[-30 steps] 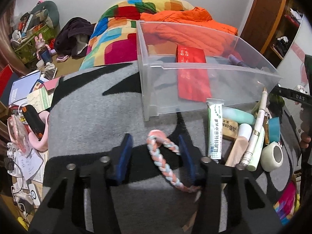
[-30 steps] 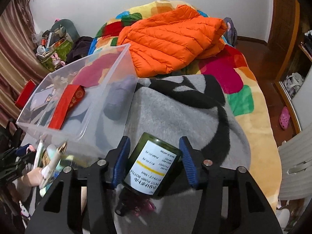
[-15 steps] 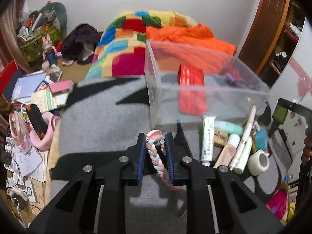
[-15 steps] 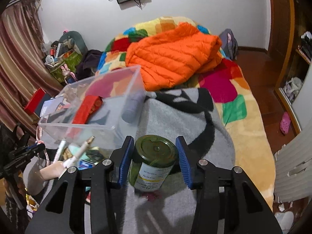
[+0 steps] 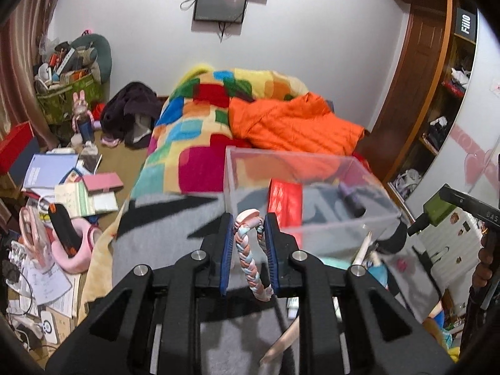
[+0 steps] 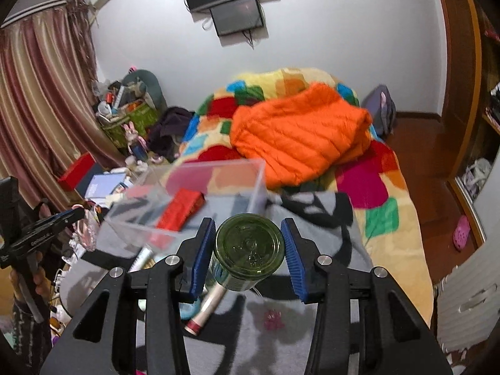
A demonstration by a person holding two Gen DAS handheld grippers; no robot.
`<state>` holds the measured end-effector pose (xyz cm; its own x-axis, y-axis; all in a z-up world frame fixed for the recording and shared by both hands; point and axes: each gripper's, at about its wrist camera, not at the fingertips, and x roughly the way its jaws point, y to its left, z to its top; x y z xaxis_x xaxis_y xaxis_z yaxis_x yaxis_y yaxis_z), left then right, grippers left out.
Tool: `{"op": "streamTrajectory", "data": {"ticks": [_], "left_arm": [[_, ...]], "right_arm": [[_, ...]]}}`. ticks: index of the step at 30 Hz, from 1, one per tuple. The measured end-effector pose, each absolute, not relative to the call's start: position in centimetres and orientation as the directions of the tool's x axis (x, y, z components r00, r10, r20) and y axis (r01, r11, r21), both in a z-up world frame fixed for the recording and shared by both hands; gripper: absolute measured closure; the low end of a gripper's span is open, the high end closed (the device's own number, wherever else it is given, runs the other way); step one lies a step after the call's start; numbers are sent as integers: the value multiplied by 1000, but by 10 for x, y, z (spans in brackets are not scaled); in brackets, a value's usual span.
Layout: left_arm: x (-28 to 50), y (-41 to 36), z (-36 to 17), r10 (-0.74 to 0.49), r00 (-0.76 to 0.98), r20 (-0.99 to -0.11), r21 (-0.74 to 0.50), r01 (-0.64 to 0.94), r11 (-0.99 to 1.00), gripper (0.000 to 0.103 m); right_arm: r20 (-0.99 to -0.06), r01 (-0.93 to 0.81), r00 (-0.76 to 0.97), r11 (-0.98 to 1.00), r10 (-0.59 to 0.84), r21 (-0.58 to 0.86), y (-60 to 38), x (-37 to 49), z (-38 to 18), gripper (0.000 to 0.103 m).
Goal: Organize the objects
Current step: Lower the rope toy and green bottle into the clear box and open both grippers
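A: What is the left gripper doing?

B: Its blue pads have closed narrow on a braided hair band, pink, white and pale blue, in the lower middle of the left wrist frame. The band loops up between the fingers and looks lifted off the grey blanket.

A: And the clear box?

B: Just past the fingertips, right of centre. A red packet and a dark purple item lie inside it. More small items sit at the box's near right corner, too blurred to name.

A: The right gripper?

B: It grips a green glass bottle between its pads, at lower centre of the right wrist frame, the round base pointing at the camera. The same clear box sits left of centre there, with the red packet in it. A white tube lies on the blanket below the bottle.

A: Background?

B: An orange jacket on a patchwork quilt, upper centre.
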<state>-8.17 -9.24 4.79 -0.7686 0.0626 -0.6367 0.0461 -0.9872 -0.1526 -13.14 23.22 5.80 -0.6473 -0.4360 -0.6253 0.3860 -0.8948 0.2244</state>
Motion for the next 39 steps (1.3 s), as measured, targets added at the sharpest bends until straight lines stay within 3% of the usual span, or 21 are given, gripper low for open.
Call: {"op": "streamTrajectory", "data": {"ticks": [7, 13, 33, 35, 39], "left_arm": [[-100, -83, 68, 67, -795, -603, -140, 23, -990, 84], [-124, -77, 69, 75, -796, -601, -141, 13, -990, 84], [-197, -68, -5, 122, -651, -750, -144, -21, -989, 83], [-197, -67, -6, 122, -639, -759, -141, -21, -990, 80], [-189, -67, -3, 105, -651, -752, -127, -14, -992, 61]], "right_arm": [[-575, 431, -676, -880, -461, 200, 204, -142, 82, 63], [-602, 458, -640, -866, -478, 200, 167, -164, 67, 63], [-749, 480, -424, -828, -509, 290, 111, -220, -11, 63], [-758, 471, -431, -838, -490, 275, 111, -223, -11, 62], [-777, 457, -449, -860, -442, 225, 111, -228, -15, 60]]}}
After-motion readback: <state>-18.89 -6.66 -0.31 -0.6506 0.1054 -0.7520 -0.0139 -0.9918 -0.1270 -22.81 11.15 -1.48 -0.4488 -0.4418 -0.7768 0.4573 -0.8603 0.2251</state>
